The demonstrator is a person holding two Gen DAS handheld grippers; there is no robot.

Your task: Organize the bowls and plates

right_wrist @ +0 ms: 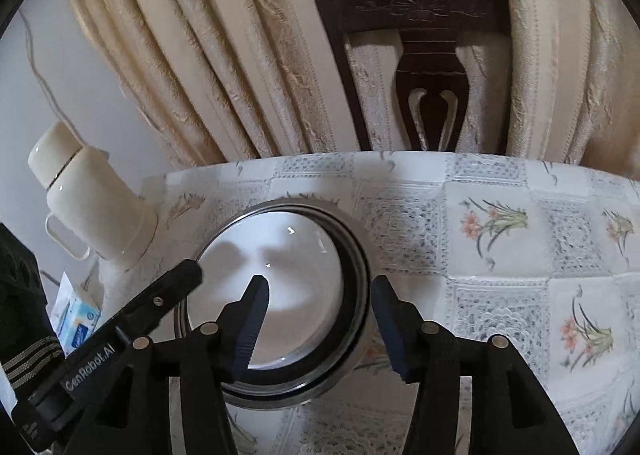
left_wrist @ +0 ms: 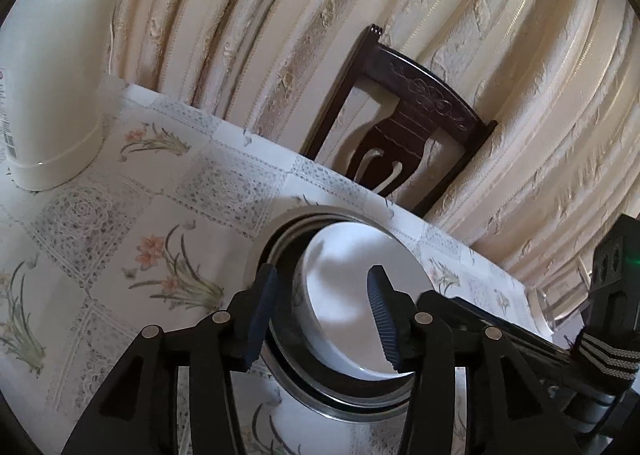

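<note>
A white bowl (left_wrist: 344, 287) sits nested inside a steel bowl (left_wrist: 352, 409) on the floral tablecloth (left_wrist: 120, 223). My left gripper (left_wrist: 322, 273) is open over the bowls' left side: one finger hangs inside the white bowl, the other outside its left wall. In the right wrist view the same white bowl (right_wrist: 288, 267) lies within the steel bowl (right_wrist: 358, 255). My right gripper (right_wrist: 320, 283) is open, one finger in the white bowl and the other outside the steel rim on the right. One left-gripper finger (right_wrist: 182, 277) reaches the bowl's left edge.
A cream thermos flask (left_wrist: 52, 95) (right_wrist: 92, 207) stands at the table's left. A dark wooden chair (left_wrist: 404, 123) (right_wrist: 428, 55) backs onto cream curtains beyond the far table edge. A blue-white tissue packet (right_wrist: 76, 319) lies near the flask. A dark striped sleeve (right_wrist: 28, 359) shows at left.
</note>
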